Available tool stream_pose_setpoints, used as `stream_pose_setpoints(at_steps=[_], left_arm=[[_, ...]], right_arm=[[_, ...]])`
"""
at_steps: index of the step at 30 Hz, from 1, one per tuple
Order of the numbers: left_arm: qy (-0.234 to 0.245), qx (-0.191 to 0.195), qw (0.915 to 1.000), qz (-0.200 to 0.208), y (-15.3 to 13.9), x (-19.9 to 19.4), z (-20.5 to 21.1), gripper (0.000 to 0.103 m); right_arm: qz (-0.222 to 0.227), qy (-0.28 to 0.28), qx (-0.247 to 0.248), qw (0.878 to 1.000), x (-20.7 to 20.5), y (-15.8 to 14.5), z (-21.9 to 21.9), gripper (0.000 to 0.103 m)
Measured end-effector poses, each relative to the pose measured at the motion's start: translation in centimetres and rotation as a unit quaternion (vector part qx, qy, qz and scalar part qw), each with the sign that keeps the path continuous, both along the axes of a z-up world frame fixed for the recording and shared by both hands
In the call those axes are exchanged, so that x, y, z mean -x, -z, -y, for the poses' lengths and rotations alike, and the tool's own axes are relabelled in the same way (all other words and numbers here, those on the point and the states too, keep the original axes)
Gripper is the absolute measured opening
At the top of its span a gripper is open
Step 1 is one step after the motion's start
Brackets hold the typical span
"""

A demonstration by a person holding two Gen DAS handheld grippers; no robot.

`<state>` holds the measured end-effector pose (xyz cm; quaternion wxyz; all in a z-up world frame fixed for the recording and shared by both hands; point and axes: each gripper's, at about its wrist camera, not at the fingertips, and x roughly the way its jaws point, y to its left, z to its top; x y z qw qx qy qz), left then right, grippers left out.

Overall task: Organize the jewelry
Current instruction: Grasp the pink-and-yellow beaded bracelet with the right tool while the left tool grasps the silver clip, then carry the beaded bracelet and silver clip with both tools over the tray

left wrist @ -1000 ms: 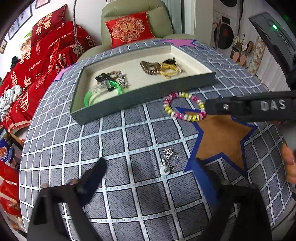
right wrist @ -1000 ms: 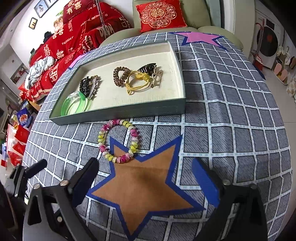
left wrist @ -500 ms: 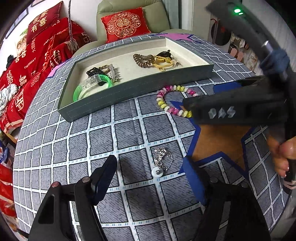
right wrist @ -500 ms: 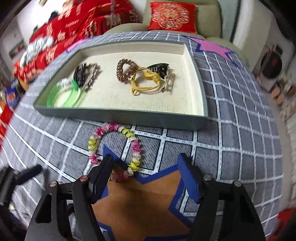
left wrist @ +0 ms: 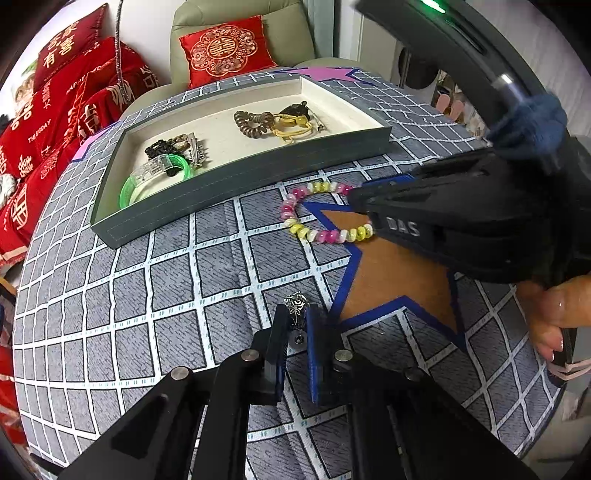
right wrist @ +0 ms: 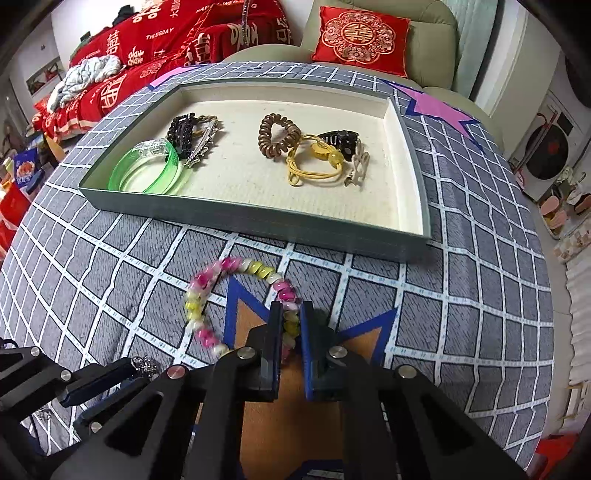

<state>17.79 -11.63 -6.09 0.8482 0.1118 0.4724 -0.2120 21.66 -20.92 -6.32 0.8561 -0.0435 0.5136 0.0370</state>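
Right wrist view is showing the right gripper (right wrist: pixel 291 325) pinching the bead bracelet (right wrist: pixel 236 299) on the tablecloth (right wrist: pixel 461 332). The left gripper (left wrist: pixel 297 325) is pinching the silver charm (left wrist: pixel 296 306). Both have just been closing. Next, each is needing a lift into the tray (right wrist: pixel 258 230).

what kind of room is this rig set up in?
Most likely a home living room: an armchair with a red embroidered cushion, red bedding piled on the left, and what looks like a washing machine past the cloth-covered table.

Beige armchair (right wrist: pixel 424 37), red cushion (right wrist: pixel 360 37), white wall (left wrist: pixel 147 29).
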Motion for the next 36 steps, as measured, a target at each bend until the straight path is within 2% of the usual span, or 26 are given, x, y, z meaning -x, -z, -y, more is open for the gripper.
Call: stream_pose_setpoints(at_steps=[4,14,20,23,28,29,30,32,36], left_arm=[[-0.004,0.014,0.9999,0.004,-0.7,0.1,-0.8,0.014],[-0.022,0.04,0.9989,0.008,-2.5,-0.5,-2.9,0.014],[-0.023,0.009,0.9995,0.02,-2.0,0.3,-2.4,0.014],[-0.031,0.018,0.9994,-0.002,-1.5,0.3,-2.4,0.015],[-0.049,0.016,0.9987,-0.005,-0.8,0.1,-3.1,0.016],[-0.051,0.015,0.9985,-0.007,-0.8,0.1,-3.2,0.047],[-0.056,0.013,0.9983,-0.006,-0.8,0.1,-3.3,0.103],[-0.076,0.001,0.9966,0.032,-1.4,0.6,-3.7,0.103],[-0.064,-0.026,0.9966,0.045,-1.5,0.4,-2.9,0.103]], right_arm=[[0.014,0.011,-0.011,1.0,0.9,-0.5,1.0,0.01],[0.039,0.025,-0.039,0.998,3.2,-2.7,2.6,0.01],[0.034,0.029,-0.049,0.998,4.0,-2.3,3.0,0.01],[0.031,0.034,-0.055,0.997,4.4,-2.1,3.4,0.01],[0.032,0.041,-0.06,0.997,4.9,-2.3,4.1,0.01],[0.033,0.042,-0.061,0.997,5.0,-2.3,4.2,0.01],[0.034,0.044,-0.063,0.996,5.1,-2.4,4.3,0.01],[0.035,0.044,-0.065,0.996,5.1,-2.5,4.4,0.01],[0.038,0.044,-0.067,0.996,5.2,-2.6,4.5,0.01]])
